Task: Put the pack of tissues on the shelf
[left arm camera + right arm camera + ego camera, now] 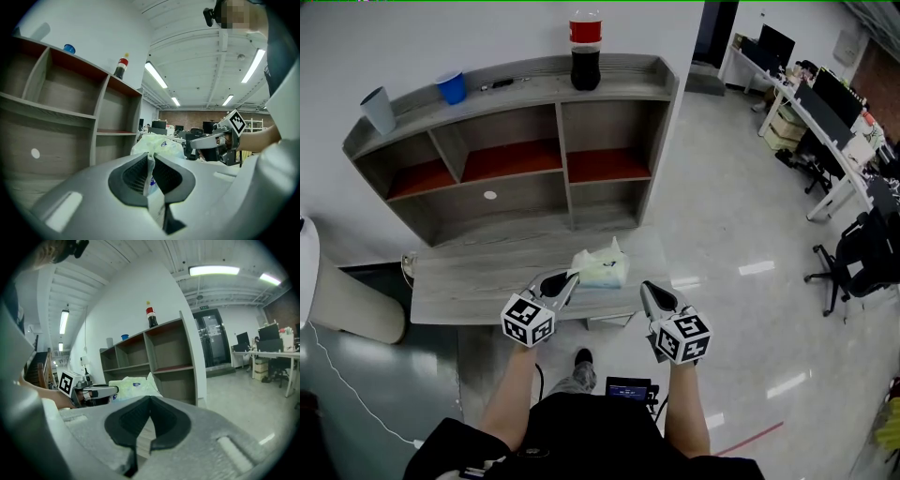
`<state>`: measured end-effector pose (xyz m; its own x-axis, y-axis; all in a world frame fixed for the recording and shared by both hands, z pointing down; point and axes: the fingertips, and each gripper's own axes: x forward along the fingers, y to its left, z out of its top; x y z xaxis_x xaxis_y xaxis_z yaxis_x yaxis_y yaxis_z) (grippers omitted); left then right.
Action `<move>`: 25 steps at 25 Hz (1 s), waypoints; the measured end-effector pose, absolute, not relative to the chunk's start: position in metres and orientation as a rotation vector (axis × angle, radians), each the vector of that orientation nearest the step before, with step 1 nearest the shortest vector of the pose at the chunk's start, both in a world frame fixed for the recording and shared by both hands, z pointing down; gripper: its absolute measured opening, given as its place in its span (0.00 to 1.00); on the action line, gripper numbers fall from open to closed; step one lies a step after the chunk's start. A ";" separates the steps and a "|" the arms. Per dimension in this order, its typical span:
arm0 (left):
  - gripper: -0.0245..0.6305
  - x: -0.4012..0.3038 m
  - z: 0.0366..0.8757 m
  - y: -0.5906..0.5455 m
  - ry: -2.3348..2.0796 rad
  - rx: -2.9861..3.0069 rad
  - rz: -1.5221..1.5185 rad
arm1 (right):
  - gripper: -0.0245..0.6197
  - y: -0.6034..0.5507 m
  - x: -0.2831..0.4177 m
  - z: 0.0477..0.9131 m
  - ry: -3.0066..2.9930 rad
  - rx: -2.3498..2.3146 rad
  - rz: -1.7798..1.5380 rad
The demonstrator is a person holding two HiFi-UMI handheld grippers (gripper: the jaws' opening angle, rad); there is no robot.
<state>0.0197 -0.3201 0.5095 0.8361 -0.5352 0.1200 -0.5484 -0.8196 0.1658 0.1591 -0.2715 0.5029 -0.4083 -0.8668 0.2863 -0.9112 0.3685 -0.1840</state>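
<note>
Tissue pack (602, 269), edge clamped in left gripper (572, 277) jaws, right gripper (647, 289) alongside

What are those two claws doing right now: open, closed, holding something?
Left claw: closed, pinching the wrapper edge of the pack of tissues.
Right claw: closed, holding nothing.

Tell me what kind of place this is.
Probably an open-plan office or lab: desks with monitors, a swivel chair, and strip lights over a glossy floor.
</note>
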 end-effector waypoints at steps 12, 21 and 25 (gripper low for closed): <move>0.06 0.019 0.509 -0.422 -0.775 2.847 0.098 | 0.04 -0.367 0.155 0.499 -2.441 1.671 0.462; 0.06 0.029 0.509 -0.456 -0.743 2.849 0.083 | 0.04 -0.398 0.160 0.498 -2.421 1.690 0.465; 0.06 0.033 0.508 -0.462 -0.757 2.844 0.072 | 0.04 -0.407 0.163 0.496 -2.434 1.669 0.456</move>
